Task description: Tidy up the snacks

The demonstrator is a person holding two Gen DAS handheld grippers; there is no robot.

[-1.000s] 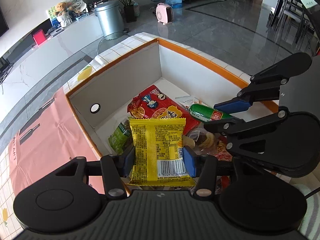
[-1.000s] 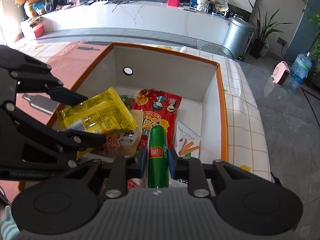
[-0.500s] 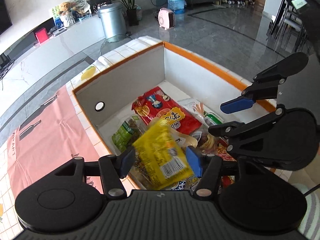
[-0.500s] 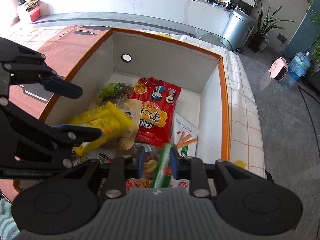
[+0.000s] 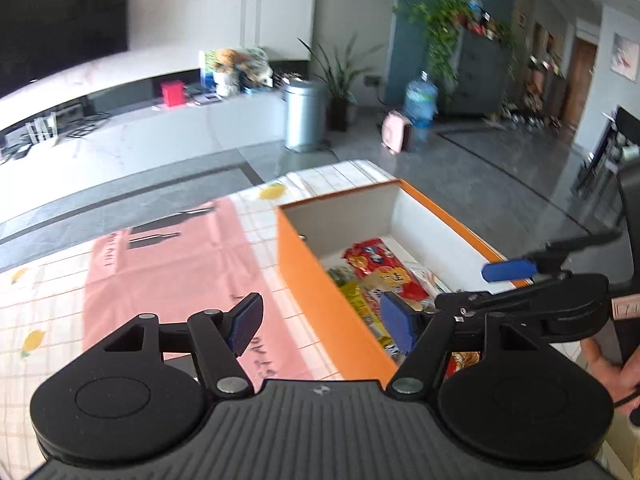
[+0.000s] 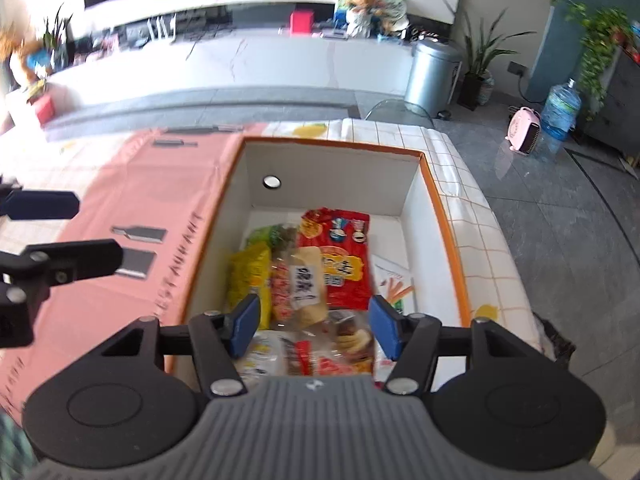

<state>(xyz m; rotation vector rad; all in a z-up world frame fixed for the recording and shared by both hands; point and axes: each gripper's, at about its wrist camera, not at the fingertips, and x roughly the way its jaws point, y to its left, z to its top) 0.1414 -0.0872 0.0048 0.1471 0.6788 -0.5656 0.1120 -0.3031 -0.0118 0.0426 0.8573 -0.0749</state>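
Left gripper opening wide, empty, above the orange box's left wall. Right gripper opening, empty, over snacks inside: yellow packet, red bag, all on the counter.

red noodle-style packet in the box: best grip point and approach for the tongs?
Take the red packet by its far short edge, coming down from above. It lies flat on the floor of the orange box, and that end is bare, while a clear packet overlaps its near left side. Probably pinch across the thin sealed rim. Both right tongs and left tongs are empty, jaws opening.
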